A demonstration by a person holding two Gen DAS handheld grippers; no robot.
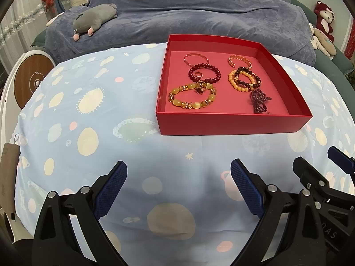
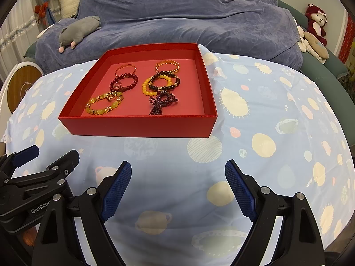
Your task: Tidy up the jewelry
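bench (image 1: 66, 177) draped in a pale blue planet-print cloth (image 1: 124, 146), red open box (image 1: 233, 125) resting on the cloth

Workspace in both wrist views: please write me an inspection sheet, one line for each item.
Surface: table under a blue planet-print cloth, lying smooth.
Job's things: red box, open, no lid seen; inside lie a yellow bracelet, a dark red bracelet, two thin gold bangles at the back, an orange and a dark bracelet overlapping, a purple bead bundle, and small rings.
Clutter: nothing seen on the cloth.
Grippers: left hand-held gripper and right hand-held gripper open, empty, short of the box.
Cables: nothing seen.
Surroundings: blue blanket, grey plush, red plush, round wooden device at left.
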